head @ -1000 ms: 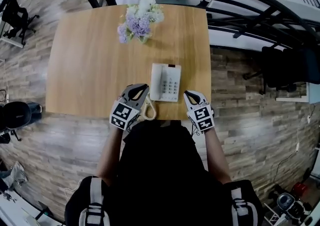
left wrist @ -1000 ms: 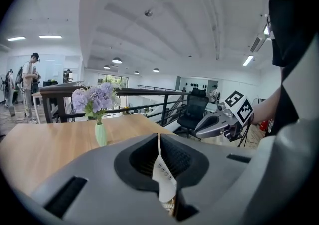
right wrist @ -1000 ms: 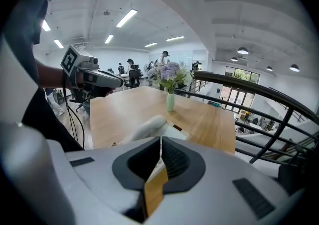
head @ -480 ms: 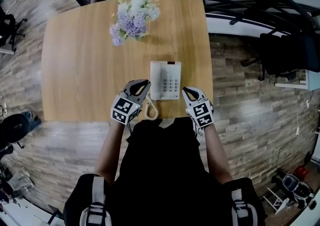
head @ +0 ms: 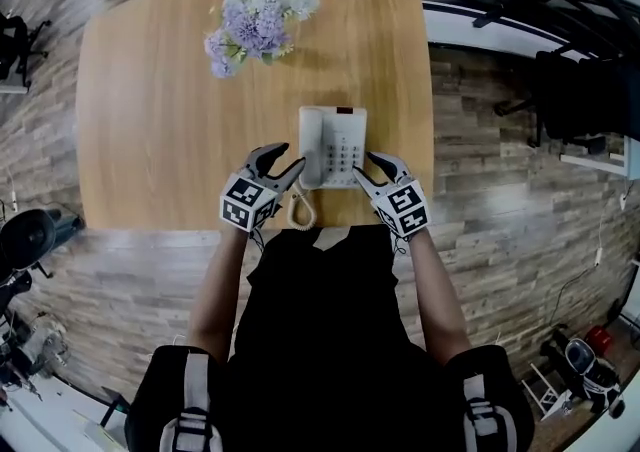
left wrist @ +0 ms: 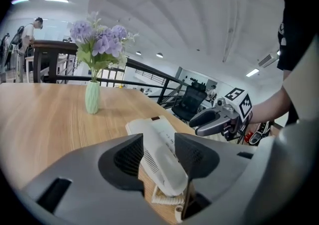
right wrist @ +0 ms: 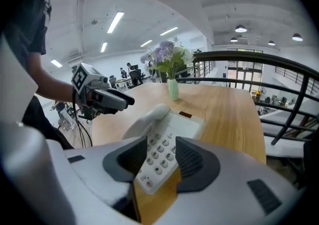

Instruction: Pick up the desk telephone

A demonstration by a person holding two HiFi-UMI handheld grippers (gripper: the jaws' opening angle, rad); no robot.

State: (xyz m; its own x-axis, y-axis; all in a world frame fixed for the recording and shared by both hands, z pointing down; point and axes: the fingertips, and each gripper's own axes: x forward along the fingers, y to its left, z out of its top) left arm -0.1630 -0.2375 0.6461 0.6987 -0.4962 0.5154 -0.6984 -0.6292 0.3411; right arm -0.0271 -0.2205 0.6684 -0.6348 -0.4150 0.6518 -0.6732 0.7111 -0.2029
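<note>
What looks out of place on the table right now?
Nothing stands out. The telephone lies flat near the front edge of the table, its handset seated in place, its coiled cord beside it, and the flower vase stands upright.

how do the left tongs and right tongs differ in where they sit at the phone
The left tongs straddle the handset, on the left side of the telephone. The right tongs straddle the near corner by the keypad. In the head view the left tongs angle rightward and the right tongs leftward. Shared: both have just been opening and stand open around the telephone, with neither clamped on it.
</note>
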